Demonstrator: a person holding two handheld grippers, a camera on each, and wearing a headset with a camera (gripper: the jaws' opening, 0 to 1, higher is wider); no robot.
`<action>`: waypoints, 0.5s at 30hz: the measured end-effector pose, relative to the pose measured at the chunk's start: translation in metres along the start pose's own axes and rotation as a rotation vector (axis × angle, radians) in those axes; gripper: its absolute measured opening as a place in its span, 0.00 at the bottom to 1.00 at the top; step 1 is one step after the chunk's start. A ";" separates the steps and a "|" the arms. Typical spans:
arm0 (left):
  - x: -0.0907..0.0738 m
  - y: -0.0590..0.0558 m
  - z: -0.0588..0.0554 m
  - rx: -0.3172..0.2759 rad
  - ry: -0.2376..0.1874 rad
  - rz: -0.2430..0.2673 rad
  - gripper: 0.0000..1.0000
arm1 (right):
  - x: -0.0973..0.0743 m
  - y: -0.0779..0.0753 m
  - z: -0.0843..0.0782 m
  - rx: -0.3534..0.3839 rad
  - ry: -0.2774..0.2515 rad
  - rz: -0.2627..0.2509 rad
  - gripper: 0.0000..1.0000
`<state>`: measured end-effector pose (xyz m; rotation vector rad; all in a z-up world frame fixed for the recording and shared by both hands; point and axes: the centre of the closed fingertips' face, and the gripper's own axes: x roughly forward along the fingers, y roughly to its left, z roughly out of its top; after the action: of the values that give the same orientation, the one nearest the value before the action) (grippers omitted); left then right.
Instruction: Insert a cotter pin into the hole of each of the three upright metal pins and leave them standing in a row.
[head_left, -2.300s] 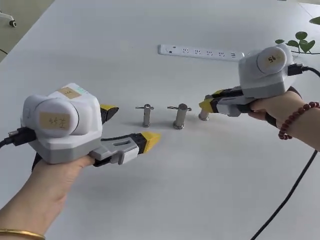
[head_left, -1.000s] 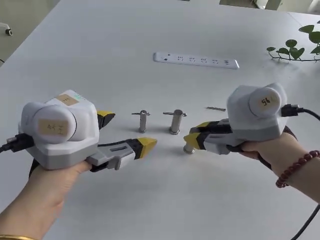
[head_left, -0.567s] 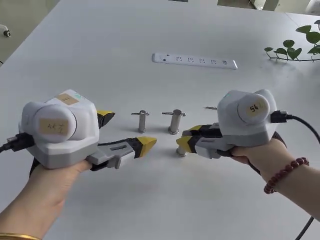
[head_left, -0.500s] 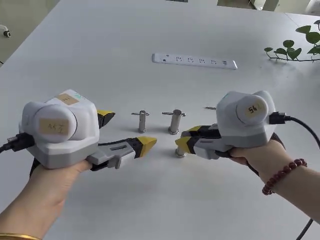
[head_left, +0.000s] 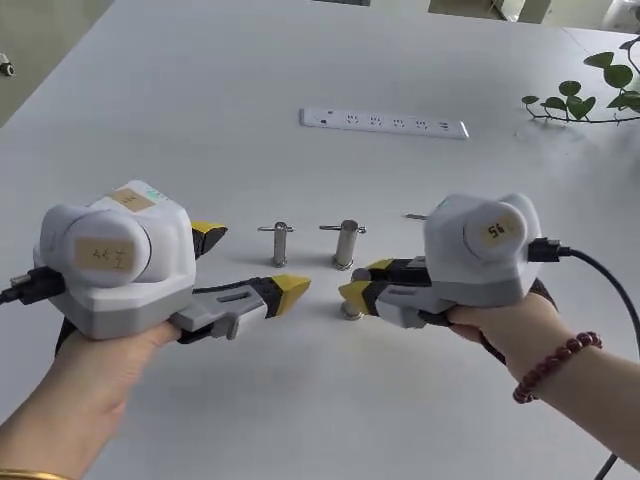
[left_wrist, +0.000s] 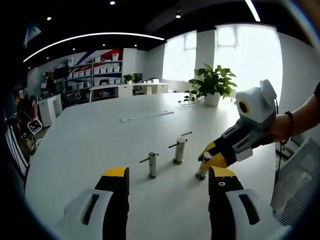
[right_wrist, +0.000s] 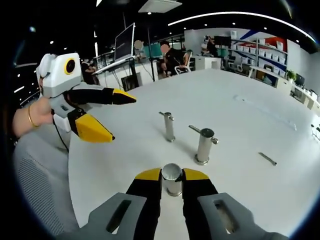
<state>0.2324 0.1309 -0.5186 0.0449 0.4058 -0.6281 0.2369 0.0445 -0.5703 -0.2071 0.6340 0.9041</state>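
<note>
Two upright metal pins (head_left: 280, 244) (head_left: 345, 243) stand side by side, each with a cotter pin through its top; they also show in the gripper views (left_wrist: 153, 165) (left_wrist: 179, 150) (right_wrist: 169, 126) (right_wrist: 204, 145). My right gripper (head_left: 355, 291) (right_wrist: 171, 175) is shut on a third upright pin (head_left: 350, 309) (right_wrist: 172, 180) (left_wrist: 201, 173), in front of the row and with nothing through it. A loose cotter pin (head_left: 415, 216) (right_wrist: 268, 159) (left_wrist: 186, 133) lies flat behind it. My left gripper (head_left: 250, 262) (left_wrist: 168, 175) hangs open and holds nothing, left of the pins.
A white power strip (head_left: 383, 123) (left_wrist: 145, 116) lies at the back of the white table (head_left: 300, 400). A leafy plant (head_left: 590, 92) (left_wrist: 212, 85) sits at the far right. A black cable (head_left: 610, 290) runs from the right gripper.
My right gripper took the third pin from the right end of the row and brought it nearer and leftward. The left gripper has stayed open in the same place.
</note>
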 end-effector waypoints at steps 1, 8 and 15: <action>0.000 0.000 0.000 0.000 0.000 0.000 0.63 | 0.000 0.000 0.000 0.004 -0.002 0.001 0.11; 0.000 0.000 -0.001 0.003 0.006 0.002 0.63 | 0.000 0.007 -0.010 -0.025 0.025 0.010 0.16; -0.001 0.001 -0.001 0.001 0.004 0.002 0.64 | -0.009 0.004 -0.007 -0.023 0.015 0.020 0.19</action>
<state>0.2322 0.1323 -0.5196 0.0478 0.4088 -0.6266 0.2272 0.0379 -0.5704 -0.2288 0.6406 0.9297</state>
